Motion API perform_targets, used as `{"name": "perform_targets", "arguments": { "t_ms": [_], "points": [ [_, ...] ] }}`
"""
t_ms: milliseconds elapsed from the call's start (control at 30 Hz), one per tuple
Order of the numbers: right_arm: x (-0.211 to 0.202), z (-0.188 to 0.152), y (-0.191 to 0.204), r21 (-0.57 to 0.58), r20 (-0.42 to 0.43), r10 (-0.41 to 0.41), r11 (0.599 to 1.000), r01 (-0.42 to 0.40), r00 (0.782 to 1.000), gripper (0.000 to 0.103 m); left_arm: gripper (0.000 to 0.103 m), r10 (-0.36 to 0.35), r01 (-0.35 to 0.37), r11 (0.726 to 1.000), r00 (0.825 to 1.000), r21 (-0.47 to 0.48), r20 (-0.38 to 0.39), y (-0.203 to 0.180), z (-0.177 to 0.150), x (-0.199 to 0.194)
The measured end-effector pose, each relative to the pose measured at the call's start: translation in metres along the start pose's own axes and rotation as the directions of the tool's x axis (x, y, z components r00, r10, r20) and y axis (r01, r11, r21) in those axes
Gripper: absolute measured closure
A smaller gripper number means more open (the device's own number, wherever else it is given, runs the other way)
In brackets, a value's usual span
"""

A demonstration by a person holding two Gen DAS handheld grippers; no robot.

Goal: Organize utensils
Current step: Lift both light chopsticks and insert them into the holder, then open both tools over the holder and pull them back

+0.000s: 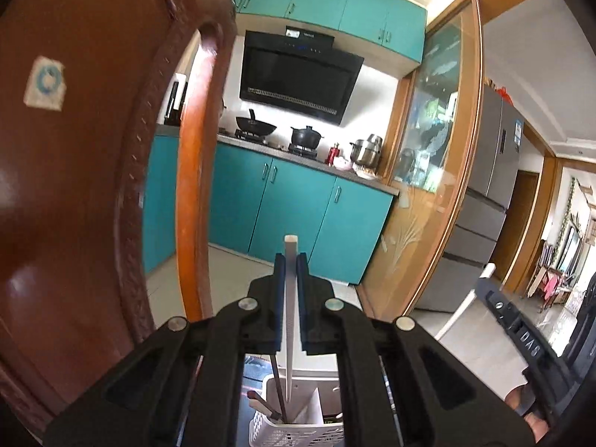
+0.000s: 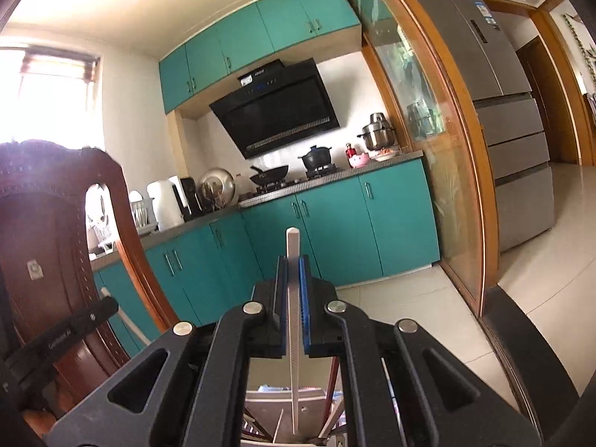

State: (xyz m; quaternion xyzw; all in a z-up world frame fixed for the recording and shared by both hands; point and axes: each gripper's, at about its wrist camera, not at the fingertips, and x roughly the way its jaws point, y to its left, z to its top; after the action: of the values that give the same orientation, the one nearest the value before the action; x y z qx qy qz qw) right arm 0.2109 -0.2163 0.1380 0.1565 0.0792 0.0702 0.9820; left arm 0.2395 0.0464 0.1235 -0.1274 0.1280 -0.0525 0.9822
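Left wrist view: my left gripper point(image 1: 291, 260) is clenched on a long pale square-section chopstick point(image 1: 291, 298); its blunt end stands past the blue pads point(image 1: 280, 290), its thin end points down into a white slotted plastic utensil caddy point(image 1: 298, 430)

Right wrist view: my right gripper point(image 2: 293, 264) is likewise clenched on a second pale tapered chopstick point(image 2: 293, 320), blunt end above the blue pads point(image 2: 304, 298), tip hanging over a white holder point(image 2: 260, 400) that I see only in part

Position of the utensils: both chopsticks are held roughly upright along the finger axis, each gripped in its thicker upper part; I cannot tell whether either tip touches the caddy floor

Caddy contents: dark brown chopsticks point(image 1: 277, 391) lean in the left compartment beside a white divider point(image 1: 311, 408)

Handling, my judgement: light, stiff, smooth-sided sticks; likely slippery between flat pads and prone to pivot if pinched near one end

Where to hold, my judgement: the flat faces of the square upper section, as now, give the surest purchase; the narrow tip would roll

Risk, my judgement: a tilted release could let a stick catch on the divider or rim

Surroundings: carved red-brown wooden chair back point(image 1: 93, 149) close on the left; teal kitchen cabinets point(image 1: 298, 205) well behind
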Motion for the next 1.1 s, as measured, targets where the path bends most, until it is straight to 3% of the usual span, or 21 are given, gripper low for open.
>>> {"name": "perform_targets", "arguments": {
  "t_ms": [167,533,567,633,667,700,767,833,900,933,1000,1100],
  "points": [
    [0.014,-0.023,0.012,-0.087,-0.080,-0.014,0.996,0.007,0.997,0.096,0.096,0.012,-0.009,0.999,0.998,0.049,-0.060,-0.011,-0.025,0.018],
    [0.014,-0.045,0.005,-0.097,-0.134,-0.037,0.995,0.024,0.990,0.096,0.095,0.032,-0.015,0.993,0.988,0.113,-0.150,-0.011,-0.061,0.030],
    [0.013,-0.046,0.004,-0.092,-0.142,-0.041,0.995,0.028,0.989,0.094,0.095,0.030,-0.013,0.994,0.987,0.112,-0.156,-0.010,-0.063,0.030],
    [0.005,-0.045,0.001,-0.077,-0.137,-0.040,0.997,0.030,0.990,0.081,0.092,0.029,-0.011,0.993,0.987,0.114,-0.160,-0.008,-0.066,0.027],
    [0.000,-0.044,0.001,-0.072,-0.127,-0.038,0.997,0.029,0.991,0.067,0.091,0.028,-0.009,0.993,0.987,0.117,-0.158,-0.007,-0.067,0.025],
    [-0.008,-0.042,0.001,-0.069,-0.110,-0.039,0.997,0.031,0.993,0.060,0.089,0.025,-0.007,0.992,0.988,0.124,-0.149,-0.007,-0.068,0.020],
    [-0.024,-0.039,0.002,-0.078,-0.082,-0.037,0.996,0.031,0.996,0.059,0.077,0.025,-0.007,0.990,0.991,0.140,-0.128,-0.006,-0.070,0.010],
    [-0.047,-0.037,0.004,-0.102,-0.039,-0.036,0.994,0.032,0.999,0.050,0.060,0.028,-0.011,0.985,0.995,0.171,-0.095,-0.008,-0.074,-0.006],
    [-0.068,-0.039,0.005,-0.124,0.001,-0.039,0.992,0.039,0.999,0.028,0.045,0.029,-0.015,0.976,0.997,0.217,-0.065,-0.011,-0.080,-0.023],
    [-0.079,-0.044,0.005,-0.143,0.015,-0.043,0.989,0.044,0.999,0.025,0.034,0.039,-0.030,0.965,0.999,0.259,-0.032,-0.013,-0.086,-0.037],
    [-0.095,-0.059,0.002,-0.181,0.015,-0.060,0.982,0.061,0.998,0.017,0.025,0.070,-0.078,0.951,0.997,0.300,0.038,-0.013,-0.098,-0.061],
    [-0.112,-0.094,-0.006,-0.226,-0.032,-0.117,0.968,0.107,0.993,0.008,0.011,0.077,-0.096,0.937,0.995,0.335,0.070,-0.010,-0.114,-0.090]
  ]
}}
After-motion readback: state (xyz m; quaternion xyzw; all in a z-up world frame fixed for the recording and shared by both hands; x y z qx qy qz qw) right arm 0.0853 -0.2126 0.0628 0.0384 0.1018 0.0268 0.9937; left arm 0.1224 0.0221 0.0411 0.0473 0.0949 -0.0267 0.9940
